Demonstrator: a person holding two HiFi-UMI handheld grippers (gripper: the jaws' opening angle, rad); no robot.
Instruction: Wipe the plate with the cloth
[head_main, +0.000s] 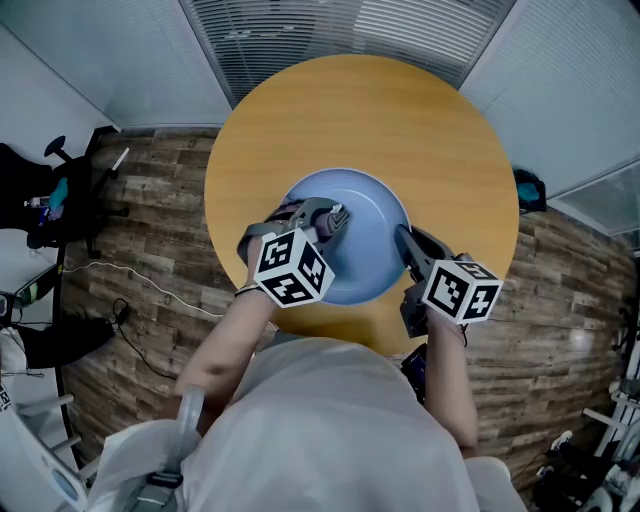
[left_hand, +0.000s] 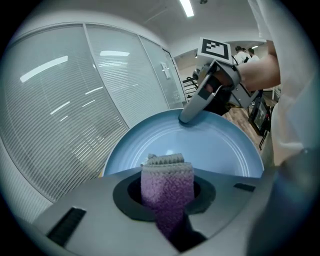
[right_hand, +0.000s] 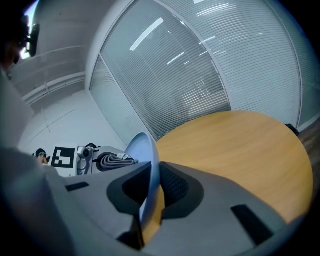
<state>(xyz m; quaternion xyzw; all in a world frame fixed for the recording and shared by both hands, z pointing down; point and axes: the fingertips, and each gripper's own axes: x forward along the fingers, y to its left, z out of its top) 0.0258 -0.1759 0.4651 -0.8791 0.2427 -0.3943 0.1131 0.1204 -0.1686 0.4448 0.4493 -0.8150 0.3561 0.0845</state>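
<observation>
While the cloth (left_hand: 168, 186) is pinched between the nearly closed jaws of the left gripper (head_main: 334, 218), its folded end is pushed out just ahead of the pads, toward the face of the plate (left_hand: 220, 145). Whether the fold presses on that face cannot be told. Straight across from this gripper, at the plate's far rim, the right gripper (right_hand: 150, 192) is seen. Its jaws are closed narrowly on the rim, and the plate seems to be held tilted toward the cloth, with the table (right_hand: 240, 145) beneath and beyond.

A slip is judged the main risk. The plate is gripped only by a thin, smooth edge, so a hard push from the cloth could twist it out of the right jaws or send its resting edge skating over the tabletop. The cloth itself could be dragged back out of its jaws if it is rubbed too firmly.

The cloth is seen to be a soft, looped purple terry with a pale grey hem, folded into a thick pad. The plate is round, shallow, pale blue and glossy, with faint concentric rings. The table is round, flat and finished in a smooth wood tone.
</observation>
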